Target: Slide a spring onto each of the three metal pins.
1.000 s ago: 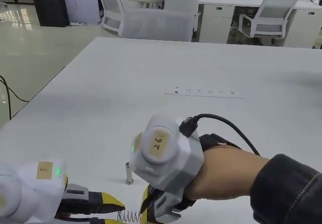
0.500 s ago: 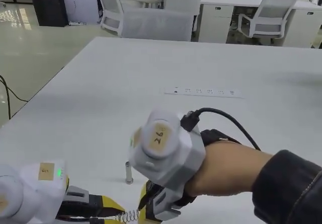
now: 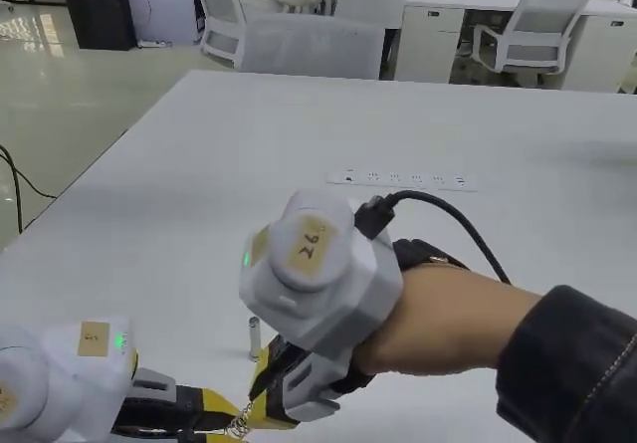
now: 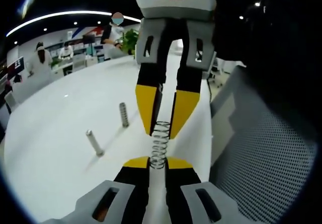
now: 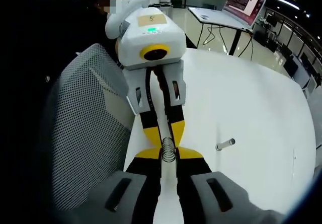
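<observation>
A small steel spring (image 4: 159,143) spans the gap between my two grippers just above the white table (image 3: 299,144). My left gripper (image 4: 157,162) is shut on its near end. My right gripper (image 4: 162,131) comes in from the opposite side, and its yellow tips close on the spring's far end. From the right gripper view, the spring (image 5: 168,151) sits between my right gripper (image 5: 168,154) and the left gripper (image 5: 165,133). Two metal pins (image 4: 123,114) (image 4: 94,142) stand upright on the table left of the spring. One pin (image 3: 254,338) stands just beyond the grippers (image 3: 249,413).
A recessed power strip (image 3: 403,179) lies mid-table. The near table edge is right under the grippers, with a grey mesh chair (image 4: 261,148) beside it. Office chairs (image 3: 518,35) and desks stand beyond the far edge. A cable (image 3: 448,239) trails from the right gripper.
My right gripper has moved left toward the left gripper, and less of the spring now shows between them. The left gripper has stayed put, still shut on the spring.
</observation>
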Action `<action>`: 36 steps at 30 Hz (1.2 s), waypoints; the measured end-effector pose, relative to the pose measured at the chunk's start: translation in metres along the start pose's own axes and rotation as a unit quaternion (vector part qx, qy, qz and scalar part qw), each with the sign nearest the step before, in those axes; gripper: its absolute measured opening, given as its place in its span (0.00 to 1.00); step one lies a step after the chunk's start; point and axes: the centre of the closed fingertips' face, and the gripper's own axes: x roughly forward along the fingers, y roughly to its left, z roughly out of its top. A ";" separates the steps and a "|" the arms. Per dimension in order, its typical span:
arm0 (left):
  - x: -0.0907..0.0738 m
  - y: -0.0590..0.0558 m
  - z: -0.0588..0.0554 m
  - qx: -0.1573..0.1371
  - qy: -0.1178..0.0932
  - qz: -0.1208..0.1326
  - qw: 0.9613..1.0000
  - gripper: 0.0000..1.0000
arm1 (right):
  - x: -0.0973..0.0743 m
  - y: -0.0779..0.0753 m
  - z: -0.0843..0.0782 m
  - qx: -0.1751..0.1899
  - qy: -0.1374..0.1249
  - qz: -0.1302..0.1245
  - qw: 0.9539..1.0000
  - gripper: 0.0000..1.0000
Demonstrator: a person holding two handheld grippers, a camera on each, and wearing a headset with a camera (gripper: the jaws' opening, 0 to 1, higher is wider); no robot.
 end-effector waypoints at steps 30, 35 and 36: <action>-0.001 0.000 0.008 0.014 -0.016 0.001 1.000 0.02 | 0.009 0.000 0.002 0.003 0.005 0.005 1.000 0.10; -0.001 -0.002 0.012 0.021 -0.014 -0.001 1.000 0.02 | 0.013 0.002 -0.001 0.004 0.013 0.010 1.000 0.09; 0.000 -0.003 0.011 0.028 -0.008 -0.001 1.000 0.02 | 0.013 0.002 -0.001 0.003 0.014 0.012 1.000 0.09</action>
